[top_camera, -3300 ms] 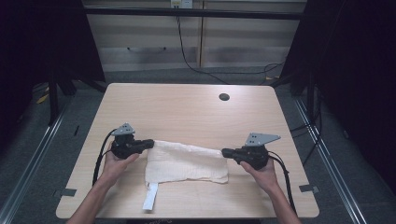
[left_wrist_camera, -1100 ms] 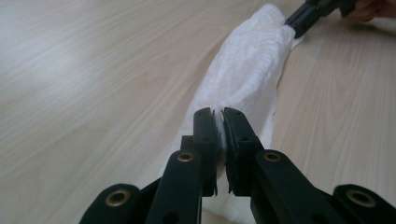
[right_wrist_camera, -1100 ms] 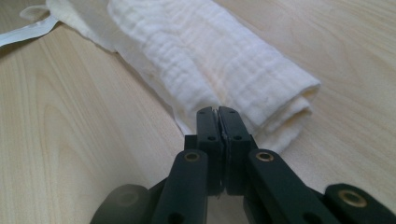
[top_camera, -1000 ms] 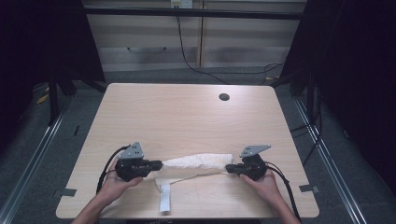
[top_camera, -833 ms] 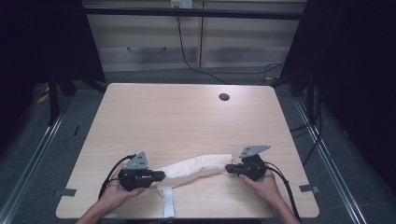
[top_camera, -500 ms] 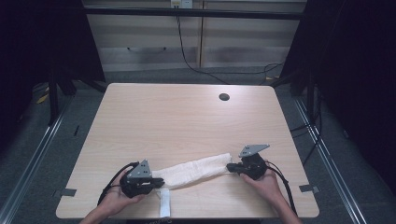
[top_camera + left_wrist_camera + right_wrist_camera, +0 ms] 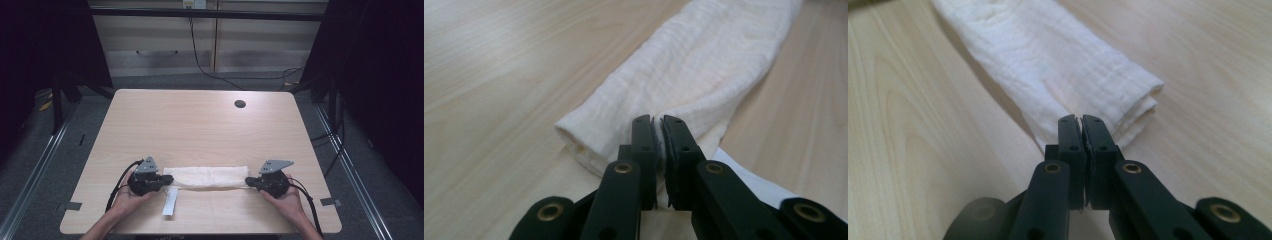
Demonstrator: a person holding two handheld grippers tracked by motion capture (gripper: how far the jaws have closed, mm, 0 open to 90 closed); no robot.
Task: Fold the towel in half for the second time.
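A white cloth (image 7: 207, 177) lies folded into a long narrow band near the table's front edge, stretched between the two grippers. My left gripper (image 7: 166, 180) is shut on the cloth's left end (image 7: 624, 125), a thin edge of fabric pinched between its jaws. At the other end my right gripper (image 7: 248, 181) is shut on the cloth's near corner (image 7: 1128, 95). A white strip or tag (image 7: 170, 202) hangs from the cloth's left end toward the front edge; part of it shows beside the left jaws (image 7: 754, 182).
The wooden table (image 7: 200, 125) has a round dark cable hole (image 7: 240, 104) at its back right. Cables trail from both grippers toward the front edge. Dark floor and metal rails flank the table.
The cloth went from a wide, flat sheet to a narrow folded band. Both grippers moved toward the front edge; the left one swung down, then back level with the right, pulling the band straight.
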